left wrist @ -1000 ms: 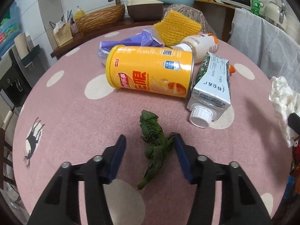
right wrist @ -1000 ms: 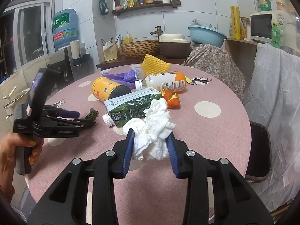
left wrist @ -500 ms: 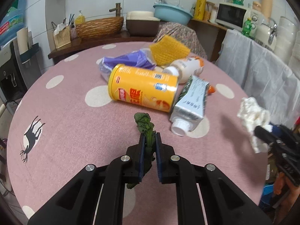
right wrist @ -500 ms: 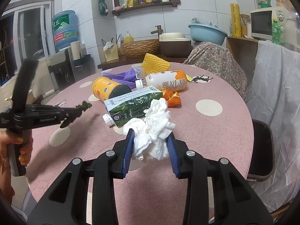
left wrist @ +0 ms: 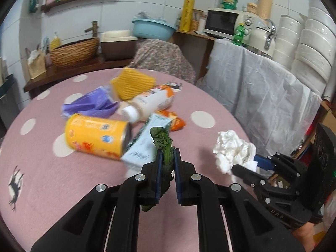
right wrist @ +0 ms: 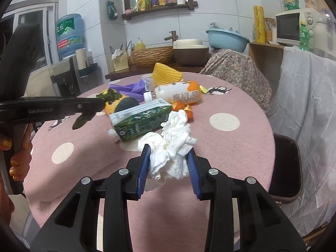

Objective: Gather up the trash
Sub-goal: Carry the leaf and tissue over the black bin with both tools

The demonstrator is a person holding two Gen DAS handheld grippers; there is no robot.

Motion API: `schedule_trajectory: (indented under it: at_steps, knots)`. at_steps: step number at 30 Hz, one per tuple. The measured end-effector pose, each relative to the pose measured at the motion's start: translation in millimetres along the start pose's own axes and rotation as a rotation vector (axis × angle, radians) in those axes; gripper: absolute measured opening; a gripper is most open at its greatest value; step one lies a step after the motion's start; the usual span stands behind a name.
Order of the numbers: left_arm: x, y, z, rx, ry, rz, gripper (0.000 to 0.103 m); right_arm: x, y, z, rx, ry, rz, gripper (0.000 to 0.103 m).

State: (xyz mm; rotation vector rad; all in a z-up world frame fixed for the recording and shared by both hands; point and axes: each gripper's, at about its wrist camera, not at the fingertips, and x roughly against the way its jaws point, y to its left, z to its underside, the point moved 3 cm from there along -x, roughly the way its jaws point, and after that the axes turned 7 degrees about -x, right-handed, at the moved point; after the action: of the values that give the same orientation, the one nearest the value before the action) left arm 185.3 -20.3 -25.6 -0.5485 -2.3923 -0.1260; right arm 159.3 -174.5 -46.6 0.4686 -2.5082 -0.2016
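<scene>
Green wilted leaf (left wrist: 164, 147): pinched between the closed fingers of the left gripper (left wrist: 167, 157); a second ago flat on the tablecloth between spread fingers, now lifted clear, stem end dangling below the pads.
White crumpled tissue (right wrist: 171, 145): clamped in the right gripper (right wrist: 169, 157), fingers pressed against both sides of the wad; same hold as a second ago, carried above the cloth near the table's edge.
Pink dotted tablecloth (left wrist: 52, 178): bare where the leaf lay.
Left behind, clustered mid-table: orange can (left wrist: 96, 136) on its side, milk carton (right wrist: 140, 119) touching it, white bottle (left wrist: 149, 104) behind, purple bag (left wrist: 90, 105), yellow foam net (left wrist: 132, 83), orange peel (right wrist: 183, 109) beside the carton.
Change: left tool swung toward the right one, blur on the far items; both loads now airborne and near each other.
Meaning for the task: two small scraps secured, probably ready for a bin; no bin visible in either view.
Risk: limp leaf held by a thin stem, likely to slip if shaken.
Remaining: bulkier pieces untouched, most of the pile to go.
</scene>
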Motion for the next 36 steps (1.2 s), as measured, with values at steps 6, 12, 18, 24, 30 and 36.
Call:
schedule_trajectory:
  at_steps: [6,12,18,24,30,36]
  knots:
    - [-37.7,-40.3,-28.1,-0.072,0.046,0.142,0.011,15.1,-49.0,-10.2,-0.037,-0.034,0.089,0.036]
    - [-72.6,-87.9,-63.2,-0.141,0.067,0.227,0.011,24.3,-128.3,-22.1,-0.144,-0.055,0.195,0.036]
    - [-119.0,-136.7,-96.6,-0.197,0.099,0.265,0.011,10.3,-195.0,-20.2,-0.220,-0.019,0.289,0.036]
    - [-161.0,-170.3,-115.3,-0.218,0.158,0.303,0.011,-17.9,-237.7,-7.2,-0.263,0.049,0.346,0.035]
    - [-209.7,-193.8,-121.6,-0.208,0.232,0.310,0.011,-46.6,-271.1,11.2,-0.312,0.101,0.384,0.036]
    - [-246.1,-212.4,-126.6,-0.207,0.264,0.309,0.011,-67.9,-298.1,23.5,-0.379,0.121,0.408,0.050]
